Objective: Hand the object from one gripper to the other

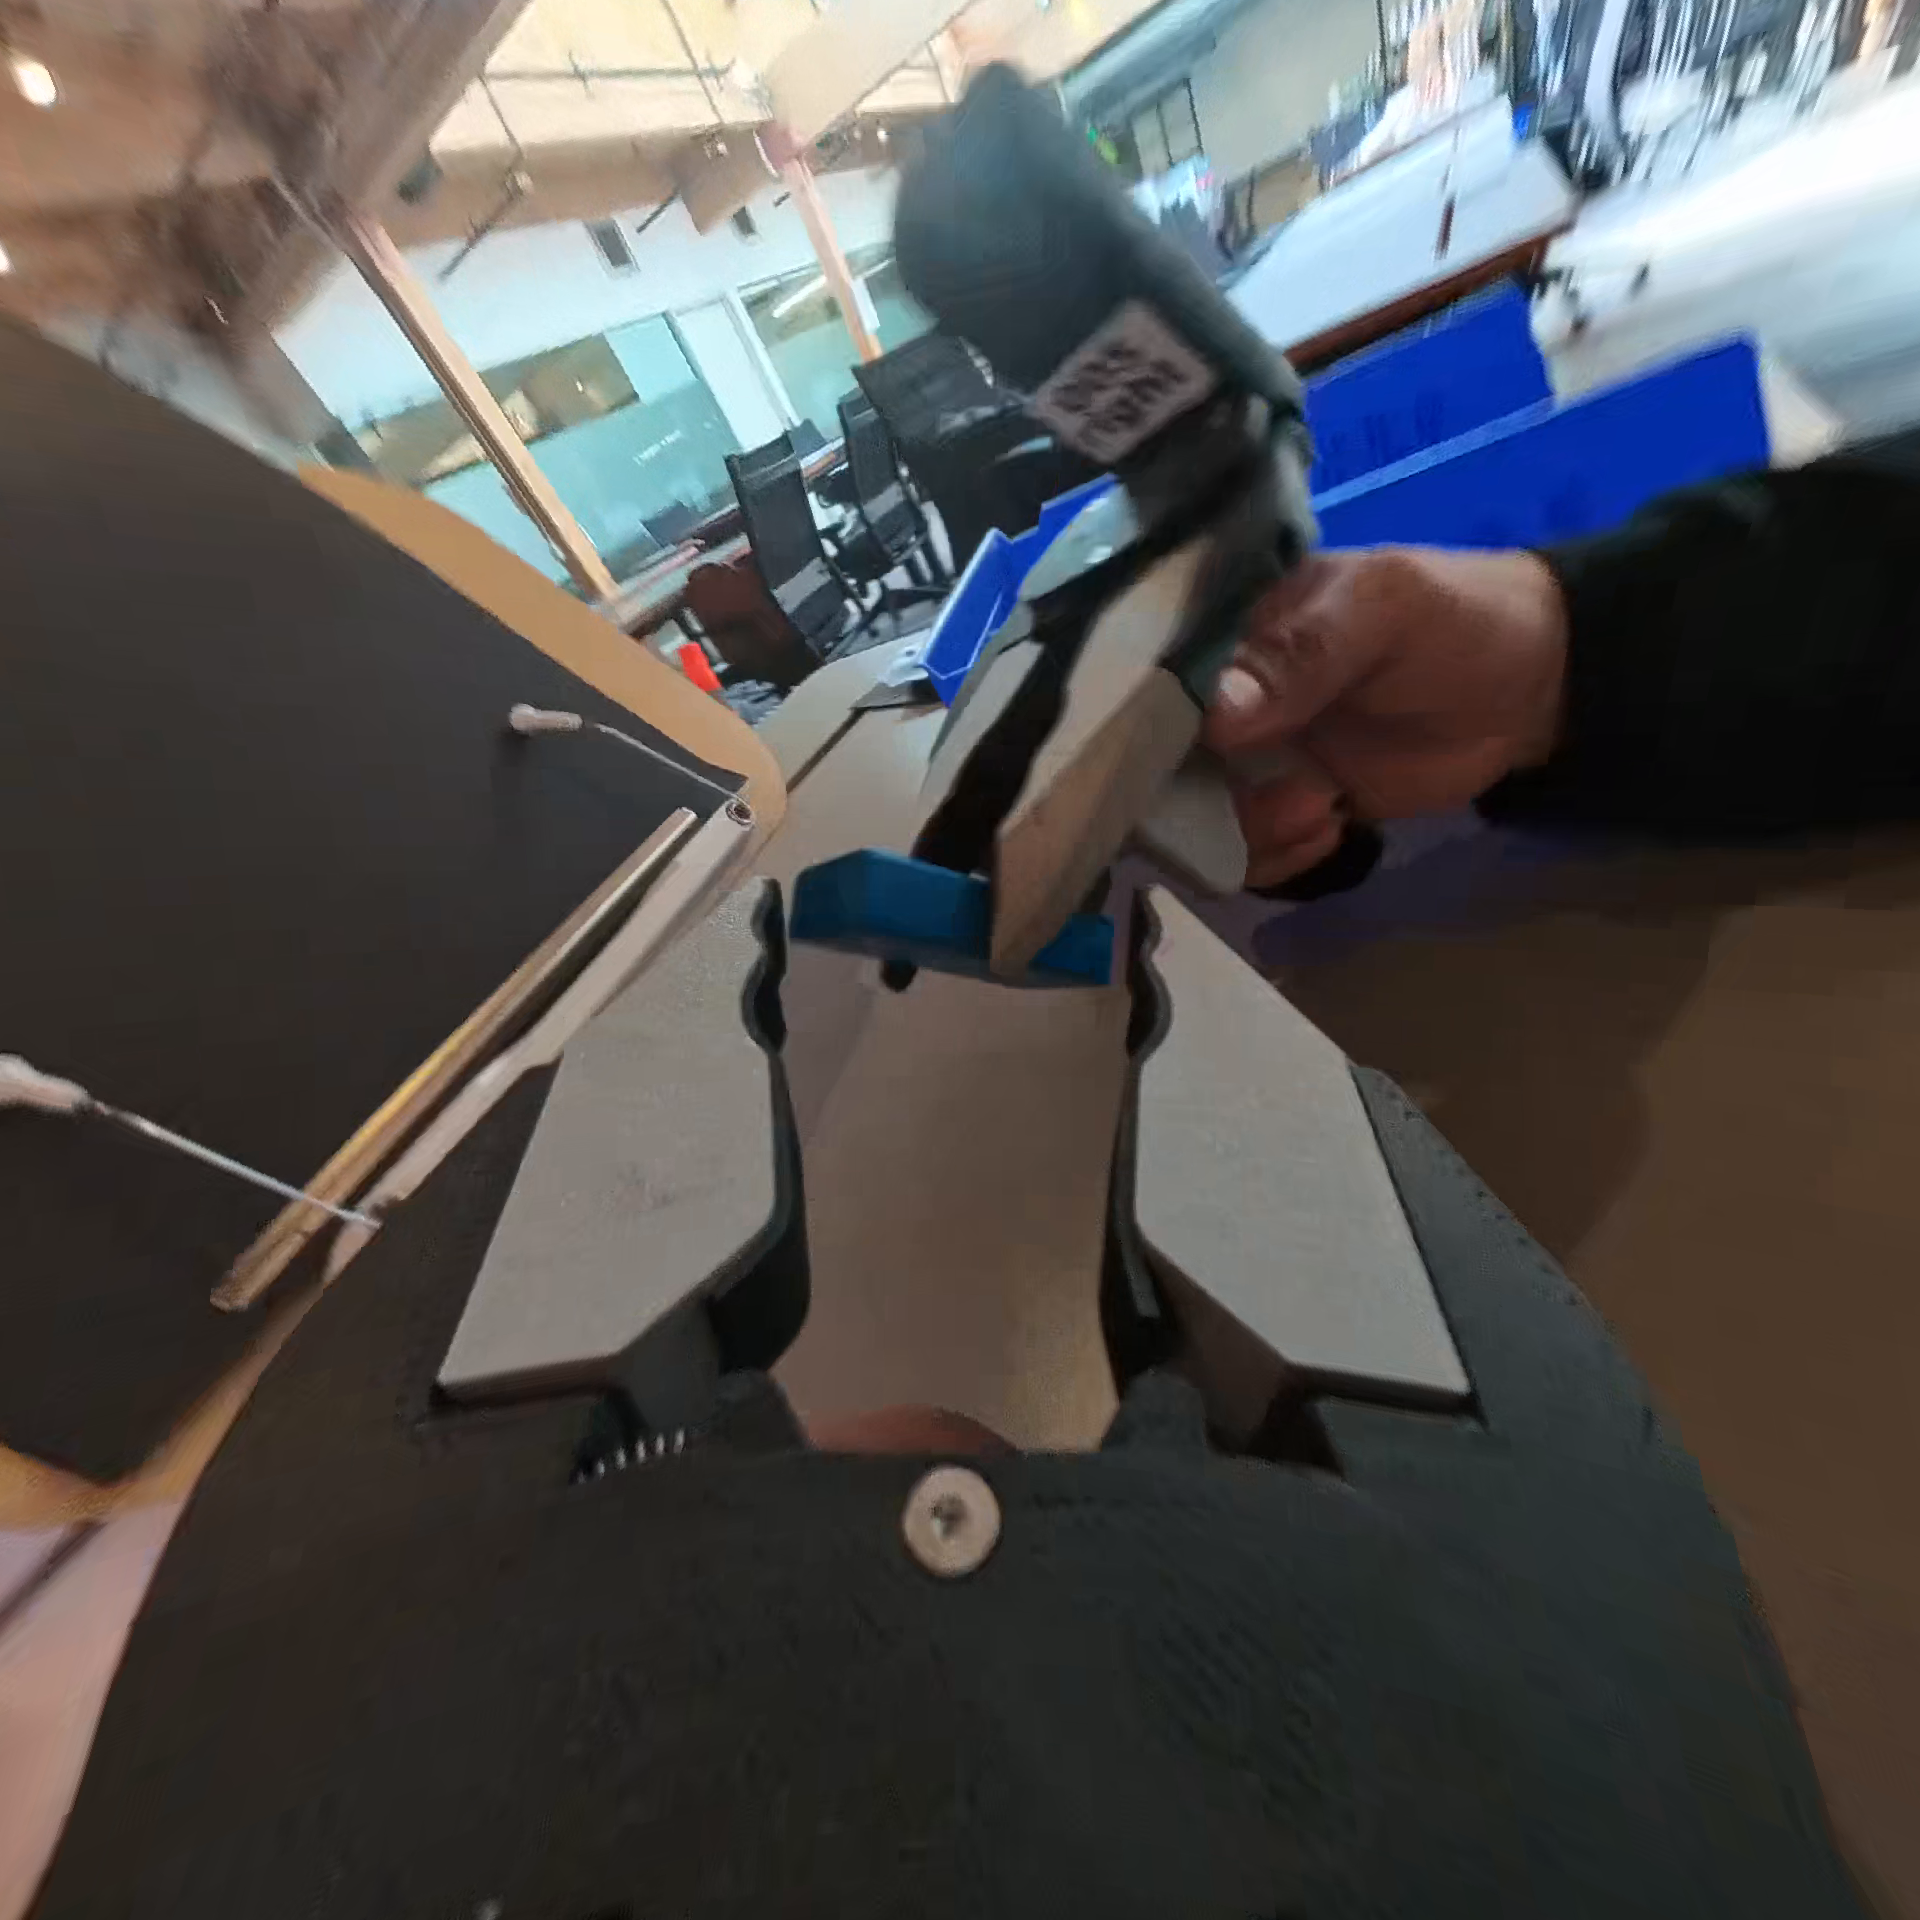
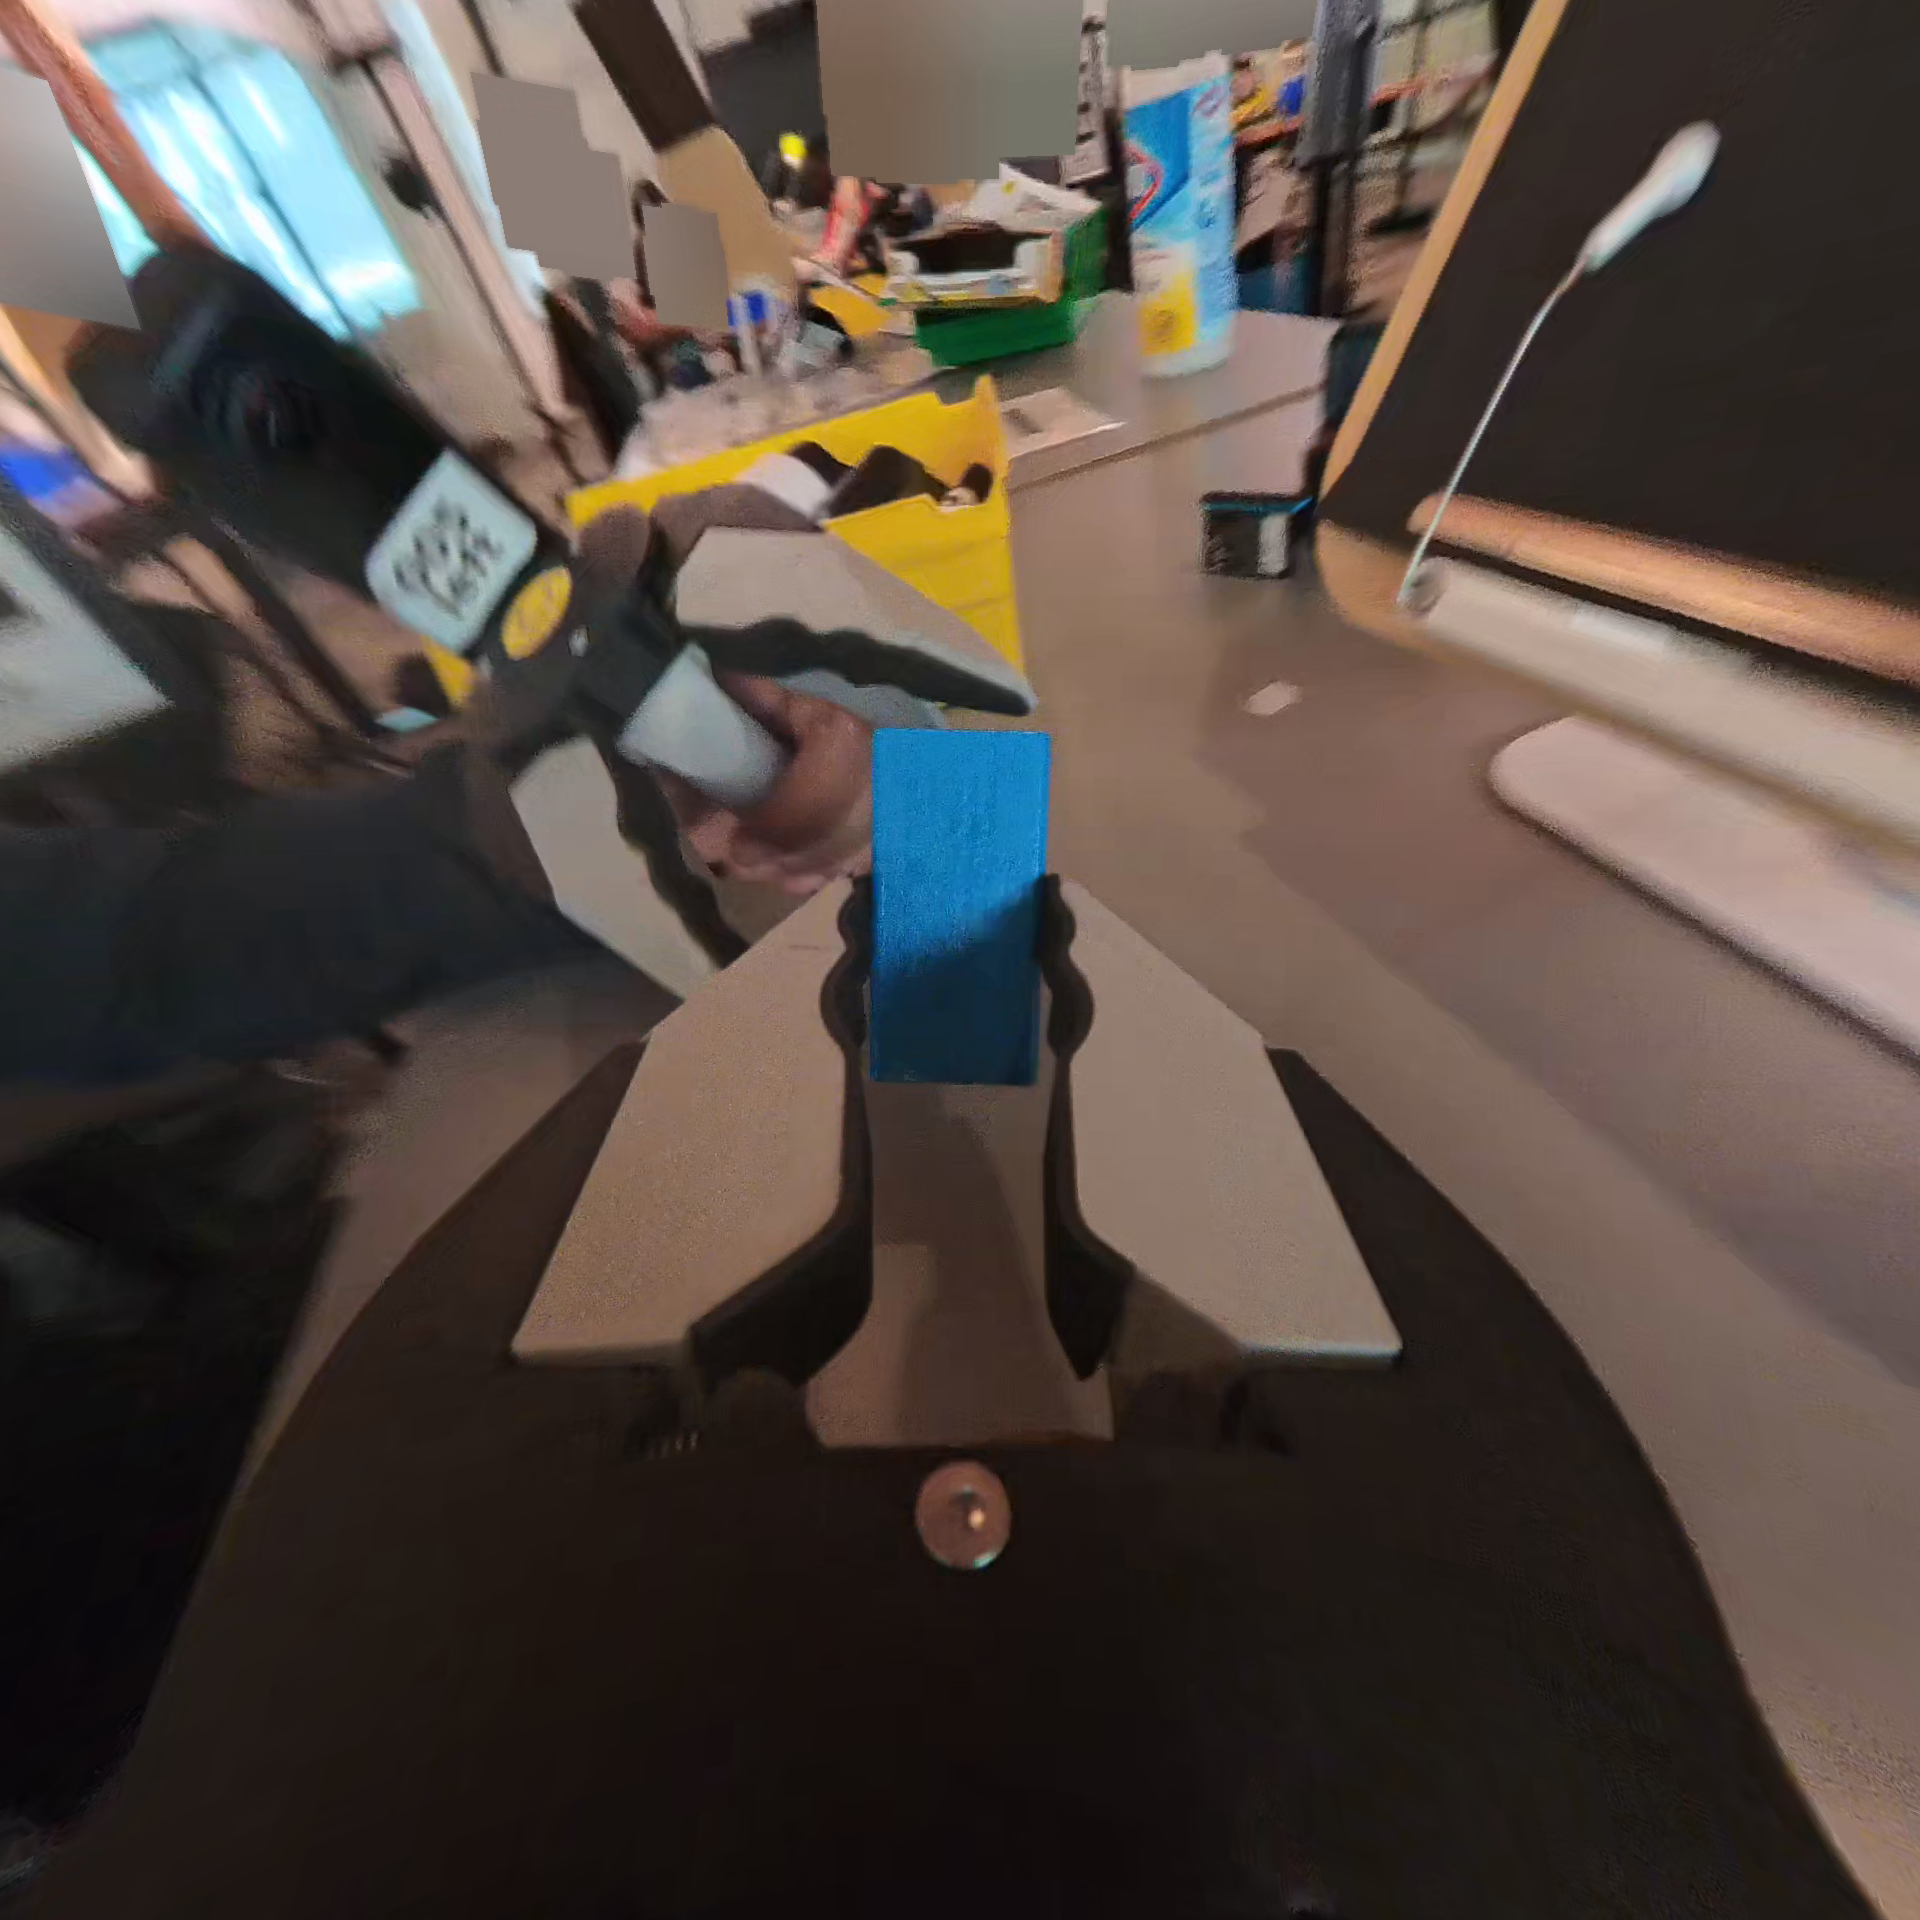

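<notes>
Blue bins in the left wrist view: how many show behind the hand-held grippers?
2, as far as blur allows. One small blue bin sits on the table just left of the right hand-held gripper; a larger blue bin stands behind it, upper right. More may be hidden.

My right gripper [image 2: 956, 935] has its two fingers pressed against either side of the blue block [image 2: 956, 904], which stands up past the fingertips. My left gripper [image 1: 951, 935] sits with its jaws spread wide, the block just beyond their tips and touching neither. Seen from the left wrist, my right hand [image 1: 1382, 717] wraps the right gripper's handle, up and to the right of the block, dark sleeve behind.
</notes>
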A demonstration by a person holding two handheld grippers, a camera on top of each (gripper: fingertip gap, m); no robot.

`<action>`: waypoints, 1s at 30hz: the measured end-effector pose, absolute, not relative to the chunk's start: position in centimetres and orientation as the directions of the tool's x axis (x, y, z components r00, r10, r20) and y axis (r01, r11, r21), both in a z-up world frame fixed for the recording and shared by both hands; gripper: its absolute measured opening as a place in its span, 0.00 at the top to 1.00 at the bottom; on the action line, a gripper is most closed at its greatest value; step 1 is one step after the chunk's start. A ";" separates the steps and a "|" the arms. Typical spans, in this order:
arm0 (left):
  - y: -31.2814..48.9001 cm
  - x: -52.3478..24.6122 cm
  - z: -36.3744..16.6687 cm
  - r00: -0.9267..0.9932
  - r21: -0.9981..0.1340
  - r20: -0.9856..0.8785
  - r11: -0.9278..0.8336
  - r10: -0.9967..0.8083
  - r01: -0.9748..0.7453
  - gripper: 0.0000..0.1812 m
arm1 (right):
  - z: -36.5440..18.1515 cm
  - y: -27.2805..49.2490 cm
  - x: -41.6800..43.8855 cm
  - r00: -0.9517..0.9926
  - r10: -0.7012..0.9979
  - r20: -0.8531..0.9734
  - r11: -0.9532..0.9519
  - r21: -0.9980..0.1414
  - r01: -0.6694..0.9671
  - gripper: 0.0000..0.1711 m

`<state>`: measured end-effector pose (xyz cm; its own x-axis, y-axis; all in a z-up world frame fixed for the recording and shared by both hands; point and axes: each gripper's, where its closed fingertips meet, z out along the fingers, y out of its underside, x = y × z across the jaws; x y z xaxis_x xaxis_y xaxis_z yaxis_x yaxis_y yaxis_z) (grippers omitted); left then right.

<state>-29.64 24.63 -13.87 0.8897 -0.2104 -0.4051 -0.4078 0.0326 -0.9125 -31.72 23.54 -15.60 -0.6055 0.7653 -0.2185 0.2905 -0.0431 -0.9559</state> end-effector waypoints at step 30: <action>24.8 -36.6 -16.7 0.595 -0.580 -0.804 -0.219 -0.002 -0.785 0.92 | -17.8 24.2 -32.8 -0.475 0.877 0.075 0.229 -0.934 0.275 0.66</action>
<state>-36.61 24.84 -16.72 0.5945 -0.0016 -0.8041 -0.7847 -0.2191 -0.5798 -32.83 24.20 -17.78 -0.4750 0.8768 0.0752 0.2749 0.2290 -0.9338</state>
